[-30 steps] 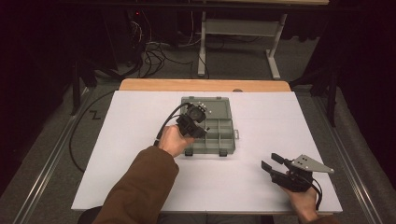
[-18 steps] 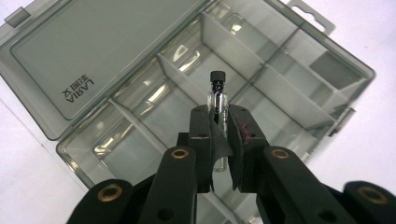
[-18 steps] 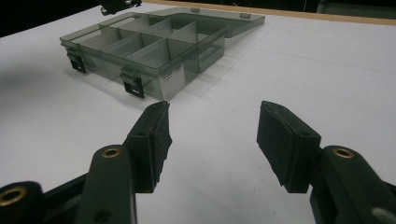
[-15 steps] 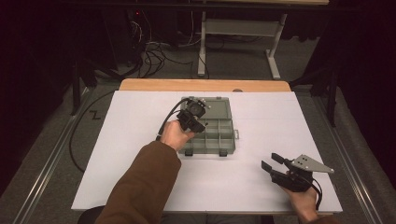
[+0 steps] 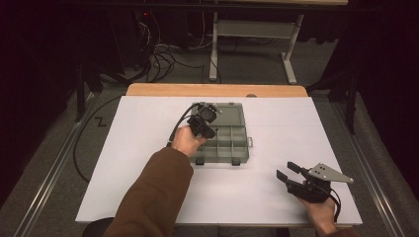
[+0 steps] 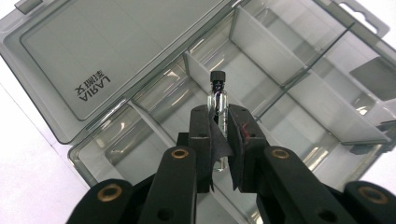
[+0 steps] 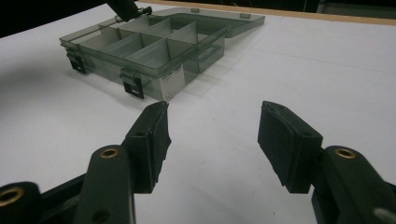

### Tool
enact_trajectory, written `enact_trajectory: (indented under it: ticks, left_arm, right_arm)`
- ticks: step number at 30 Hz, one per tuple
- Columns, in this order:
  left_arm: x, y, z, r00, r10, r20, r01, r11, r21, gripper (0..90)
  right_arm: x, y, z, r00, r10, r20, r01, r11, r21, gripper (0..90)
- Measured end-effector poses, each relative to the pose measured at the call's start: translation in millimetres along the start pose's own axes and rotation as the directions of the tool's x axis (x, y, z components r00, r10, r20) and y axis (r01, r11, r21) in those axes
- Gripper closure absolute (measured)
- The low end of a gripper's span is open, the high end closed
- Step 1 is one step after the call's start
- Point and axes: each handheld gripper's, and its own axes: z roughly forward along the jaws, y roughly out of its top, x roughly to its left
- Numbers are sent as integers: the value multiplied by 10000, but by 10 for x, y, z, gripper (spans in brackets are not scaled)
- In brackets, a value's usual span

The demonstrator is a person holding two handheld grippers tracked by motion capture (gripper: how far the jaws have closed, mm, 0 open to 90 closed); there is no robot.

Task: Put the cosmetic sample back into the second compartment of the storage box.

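Table [image 5: 148,148], white top, wooden strip along the far edge. On it, near the middle: a smoky clear plastic box [image 5: 232,143] with dividers, lid [image 6: 93,56] thrown open flat behind it, compartments look empty.

Left gripper [image 6: 218,122] hangs over the box's left side, pointing down into it. Its pads pinch a small glass vial [image 6: 218,95] with a black cap; cap end sticks out past the pad tips, above one of the middle compartments.

Right gripper [image 7: 212,135] rests low near the table's front right corner, well apart from the box, jaws spread wide, nothing between them.

Step in hand, as I read it: placing the vial into a compartment. Next move calls for lowering between the dividers without clipping them, then easing the pinch so the vial lies down rather than bounces out.
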Motion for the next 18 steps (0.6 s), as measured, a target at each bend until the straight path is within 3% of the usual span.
enact_trajectory:
  ticks: [13,18]
  left_arm:
    - [25,2,80,9998,-59,-190,62,9998,177,796]
    - [15,-7,76,9998,0,-200,3,9999,125,736]
  right_arm:
    - [0,1,-2,10000,-18,-7,18,10000,-18,440]
    - [-1,1,-4,10000,-3,-18,2,10000,-34,440]
